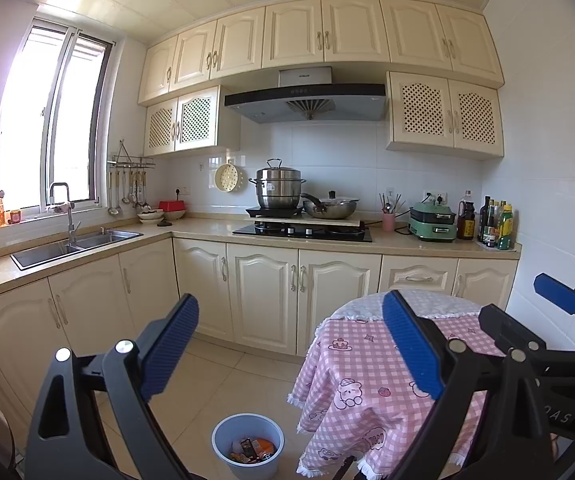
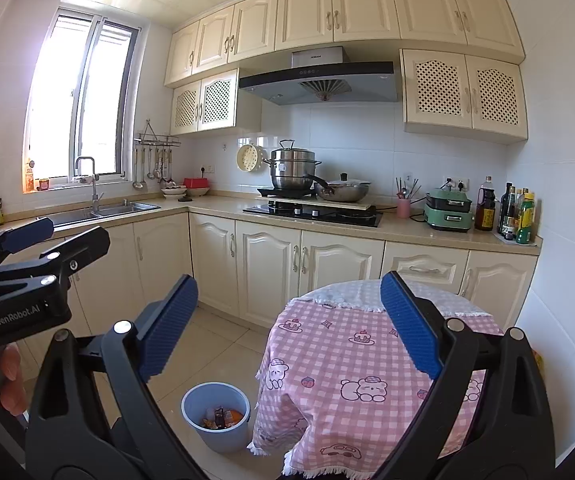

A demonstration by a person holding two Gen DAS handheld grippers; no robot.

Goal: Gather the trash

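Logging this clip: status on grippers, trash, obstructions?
Left gripper open, empty. Right gripper open, empty. Trash sits in bin on floor beside table. Nothing blocking bin.

White lettering "GenRobot.AI" stands on the black body of the left claw [image 2: 27, 248], seen at the left edge of the right wrist view. In the left wrist view, the right claw [image 1: 559, 300] at the right edge shows only the partial letters "OAS". The range hood [image 2: 319, 80] bears a small brand mark, too small to read. The bottle labels on the far tabletop are illegible.
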